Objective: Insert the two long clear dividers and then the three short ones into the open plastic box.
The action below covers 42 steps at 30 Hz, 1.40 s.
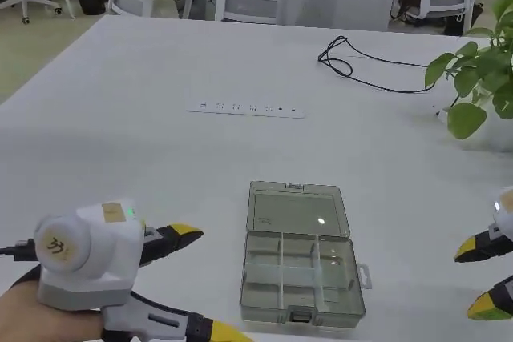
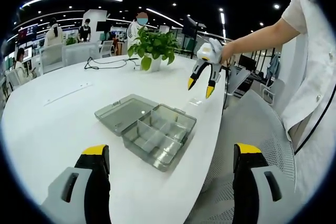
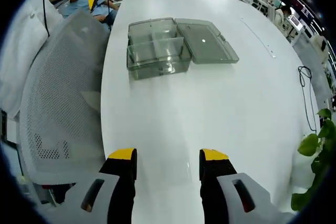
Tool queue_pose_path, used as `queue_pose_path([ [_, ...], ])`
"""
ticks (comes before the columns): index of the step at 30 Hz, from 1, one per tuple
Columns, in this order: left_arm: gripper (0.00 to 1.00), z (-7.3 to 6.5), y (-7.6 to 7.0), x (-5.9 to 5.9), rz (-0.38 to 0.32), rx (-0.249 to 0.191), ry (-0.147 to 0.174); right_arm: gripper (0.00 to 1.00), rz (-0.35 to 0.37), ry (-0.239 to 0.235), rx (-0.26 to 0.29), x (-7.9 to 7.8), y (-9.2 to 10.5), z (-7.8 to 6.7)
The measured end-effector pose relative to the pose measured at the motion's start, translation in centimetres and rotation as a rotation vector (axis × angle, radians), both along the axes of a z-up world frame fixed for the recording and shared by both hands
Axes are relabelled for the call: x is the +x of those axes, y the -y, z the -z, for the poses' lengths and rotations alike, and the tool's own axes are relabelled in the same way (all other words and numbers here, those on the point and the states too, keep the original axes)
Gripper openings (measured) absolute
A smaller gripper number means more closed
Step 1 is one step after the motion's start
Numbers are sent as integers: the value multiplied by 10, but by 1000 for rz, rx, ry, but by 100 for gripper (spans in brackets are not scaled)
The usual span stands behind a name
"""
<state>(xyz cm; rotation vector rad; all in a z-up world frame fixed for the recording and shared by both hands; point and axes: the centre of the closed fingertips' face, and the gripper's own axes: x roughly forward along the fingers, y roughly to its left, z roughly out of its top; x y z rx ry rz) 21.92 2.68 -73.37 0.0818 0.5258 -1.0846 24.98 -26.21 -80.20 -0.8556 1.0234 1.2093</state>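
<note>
Your left gripper [image 1: 207,282] hovers low at near-left of white table [image 1: 160,150], tips aimed right, jaws spread wide, nothing between them. Your right gripper [image 1: 481,278] hovers at right edge, tips aimed left, jaws parted, nothing held. Open plastic box [image 1: 272,294] sits on table between them, near front edge, long axis running left to right across you. Lid [image 1: 297,211] lies flat beyond base. Clear dividers [image 1: 298,266] stand inside base, splitting it into compartments.

Right tool [image 3: 168,156] jaws apart, white table [image 3: 210,108], open plastic box [image 3: 157,48] ahead
</note>
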Motion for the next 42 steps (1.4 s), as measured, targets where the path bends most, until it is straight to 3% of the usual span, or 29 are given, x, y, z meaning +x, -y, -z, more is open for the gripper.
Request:
queue_pose_path([
  [6, 100, 2, -3, 0, -6, 8, -3, 49, -57, -13, -107, -3, 25, 21],
  [12, 100, 1, -3, 0, -14, 6, -9, 48, -98, 0, -154, 1, 36, 35],
  [23, 100, 0, -6, -1, -27, 5, -17, 43, -121, -6, -175, 3, 42, 48],
  [30, 100, 0, -10, 0, -35, 7, -20, 41, -117, -4, -162, 3, 41, 48],
  [33, 100, 0, -11, 0, -35, 8, -21, 34, -114, -2, -163, 4, 41, 48],
  [42, 100, -1, -10, 0, -35, 5, -21, 33, -115, 7, -173, 4, 41, 48],
])
